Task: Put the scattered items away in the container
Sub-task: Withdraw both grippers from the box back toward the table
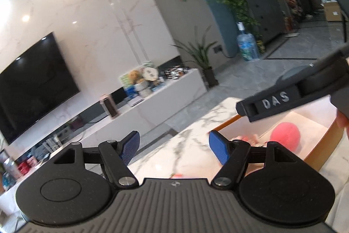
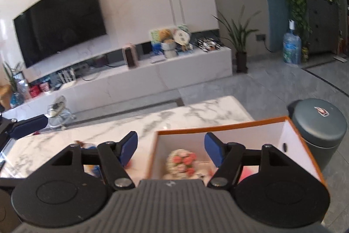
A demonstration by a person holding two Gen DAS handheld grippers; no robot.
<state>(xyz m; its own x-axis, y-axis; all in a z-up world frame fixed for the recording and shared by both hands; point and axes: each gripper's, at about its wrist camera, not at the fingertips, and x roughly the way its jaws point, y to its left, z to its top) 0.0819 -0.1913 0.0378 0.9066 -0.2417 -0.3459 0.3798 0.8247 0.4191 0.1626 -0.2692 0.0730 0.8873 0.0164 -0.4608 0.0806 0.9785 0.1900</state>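
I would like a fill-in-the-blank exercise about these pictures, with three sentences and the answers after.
1. The box on the marble table has an ____ rim.
2. The pads of the right tool are ____ in colour.
3. The red ball lies ____ the box.
4. Both the left tool and the right one hold ____.

Answers: orange; blue; inside; nothing
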